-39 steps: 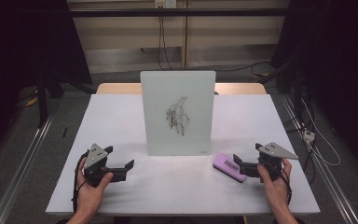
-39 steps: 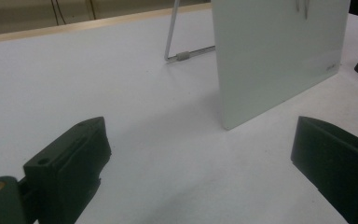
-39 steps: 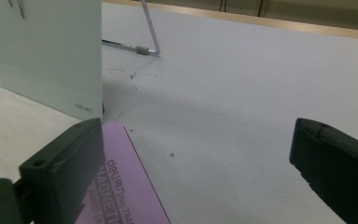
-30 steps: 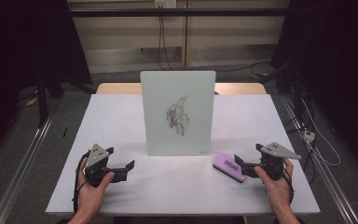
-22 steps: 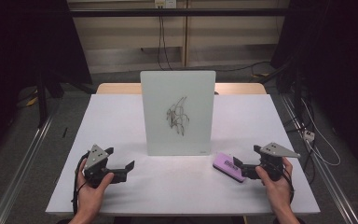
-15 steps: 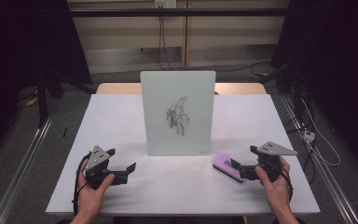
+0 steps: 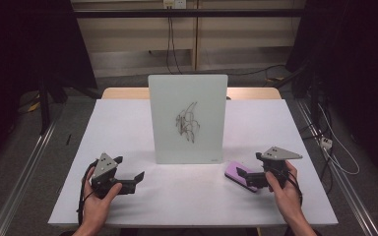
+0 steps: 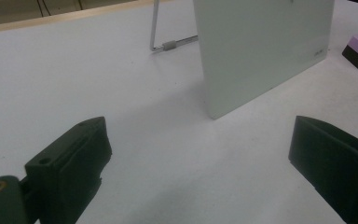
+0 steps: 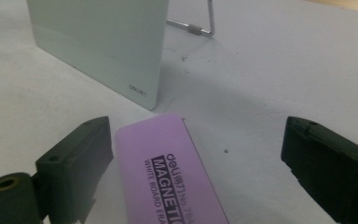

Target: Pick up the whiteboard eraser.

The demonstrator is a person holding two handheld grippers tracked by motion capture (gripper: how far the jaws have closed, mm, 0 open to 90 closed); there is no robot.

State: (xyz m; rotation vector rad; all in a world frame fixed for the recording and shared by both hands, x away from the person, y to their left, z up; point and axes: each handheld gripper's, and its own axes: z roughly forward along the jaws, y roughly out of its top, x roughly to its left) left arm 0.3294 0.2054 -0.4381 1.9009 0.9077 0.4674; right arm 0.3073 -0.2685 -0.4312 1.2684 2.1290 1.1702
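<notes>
A small white board [image 7: 187,118] with a black scribble stands upright on its wire stand in the middle of the white table [image 7: 128,123]. A purple magnetic board eraser [image 7: 235,170] lies flat to the board's lower right. My right gripper [image 7: 244,178] is at the eraser. In the right gripper view the eraser [image 9: 168,158] lies between the jaws, close to the left one; the jaws have just been closing but do not press on it. My left gripper [image 7: 133,179] rests open on the table at the front left, with nothing between its jaws [image 8: 200,158].
The board's wire stand [image 9: 200,29] sticks out behind it. The board's lower corner [image 8: 261,46] stands just ahead of the left gripper. A wooden table edge [image 7: 123,92] runs along the back, and cables lie on the floor to the right.
The right gripper has slid a little left, so its jaws now reach around the eraser's end. The left gripper has stayed put.
</notes>
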